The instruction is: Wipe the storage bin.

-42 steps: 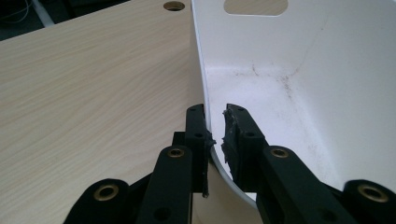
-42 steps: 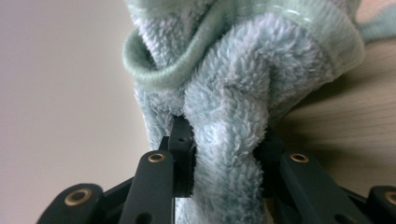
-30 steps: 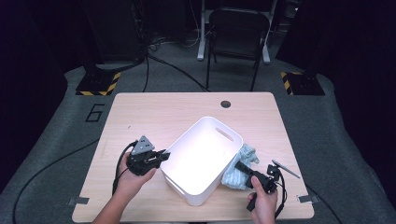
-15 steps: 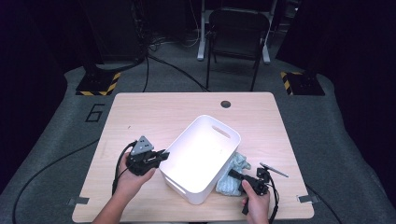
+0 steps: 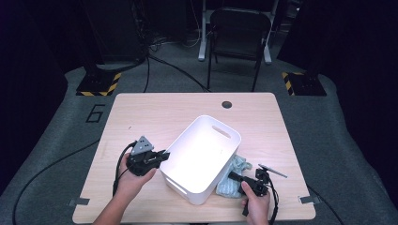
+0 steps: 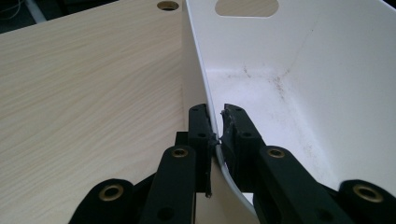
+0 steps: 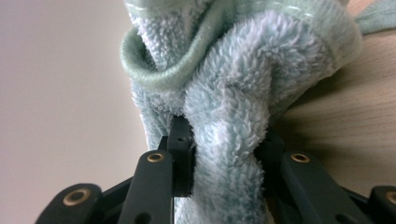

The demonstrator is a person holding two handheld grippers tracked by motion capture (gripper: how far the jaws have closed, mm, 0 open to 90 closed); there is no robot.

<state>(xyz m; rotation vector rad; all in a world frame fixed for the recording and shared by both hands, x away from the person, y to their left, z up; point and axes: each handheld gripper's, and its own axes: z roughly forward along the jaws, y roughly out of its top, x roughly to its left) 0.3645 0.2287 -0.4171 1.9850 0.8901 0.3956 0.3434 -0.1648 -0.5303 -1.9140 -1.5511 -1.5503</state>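
table (image 5: 155,112): lying bare across most of its wooden top, carrying the work near the person's edge.
white bin (image 5: 202,157): standing upright and empty, set at an angle on the table, in much the same spot as a second ago; stained floor and handle slot showing in the left gripper view (image 6: 299,88).
towel (image 5: 233,180): pale green terry cloth, now bunching on the table against the bin's right wall, nearer the person than a second ago, when it was lying further back beside the bin's far right side; folds crowding the right gripper view (image 7: 233,93), with the bin wall just to the left and the wood to the right.
left gripper (image 5: 162,157): pinching the bin's near-left wall, one jaw outside and one inside, closed down to the thickness of the plastic (image 6: 215,135); keeping to its place, steadying the bin.
right gripper (image 5: 234,177): clamping a thick fold of the towel between nearly closed jaws (image 7: 224,154); having come down and toward the person over the last second, dragging the cloth along.
meaning for the work: judging by the grip and the empty bin, gathering the towel for a lift over the rim; nothing inside the bin yet, so the drop-in not yet done.
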